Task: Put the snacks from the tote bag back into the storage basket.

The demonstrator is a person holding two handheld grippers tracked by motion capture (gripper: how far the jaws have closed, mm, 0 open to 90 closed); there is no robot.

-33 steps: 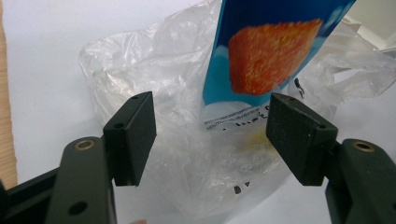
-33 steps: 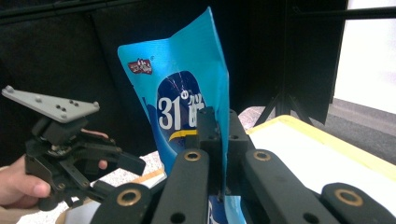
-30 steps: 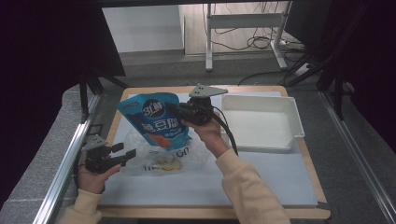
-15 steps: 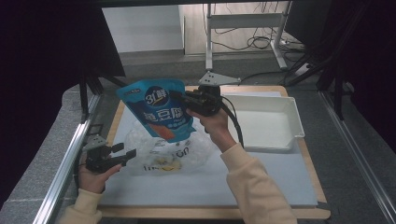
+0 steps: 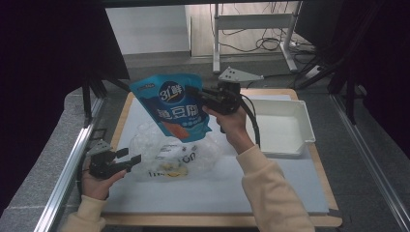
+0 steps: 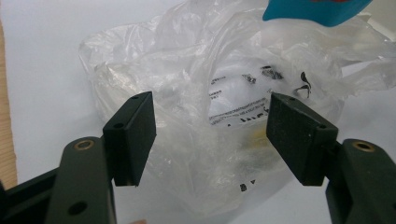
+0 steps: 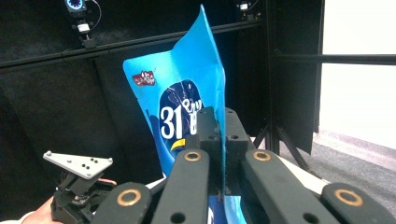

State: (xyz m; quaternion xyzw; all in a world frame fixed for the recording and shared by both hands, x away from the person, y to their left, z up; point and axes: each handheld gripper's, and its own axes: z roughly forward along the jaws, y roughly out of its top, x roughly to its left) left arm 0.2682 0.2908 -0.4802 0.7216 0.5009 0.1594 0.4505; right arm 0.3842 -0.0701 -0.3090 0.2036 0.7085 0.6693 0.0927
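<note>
A blue snack pouch [image 5: 169, 106] with white print hangs upright in the air above the table, and my right gripper [image 5: 192, 93] is shut on its right edge. In the right gripper view the jaws [image 7: 219, 126] pinch the pouch [image 7: 182, 79] edge-on. Below it a crumpled clear plastic bag [image 5: 174, 154] with printed items inside lies on the white mat. My left gripper [image 5: 129, 159] stands open at the bag's left side. In the left gripper view its pads [image 6: 135, 133] frame the bag [image 6: 205, 88] without pressing it, and the pouch's bottom [image 6: 313, 9] shows at the top.
A white tray [image 5: 302, 121] sits at the right of the mat [image 5: 212, 193]. Metal rails [image 5: 72, 169] run along the table's left side, and black curtains close in the left and right. The left hand's gripper [image 7: 79, 186] shows low in the right gripper view.
My right gripper has lifted the blue pouch up off the bag, and the pouch now hangs more upright. The left gripper has stayed in place.
</note>
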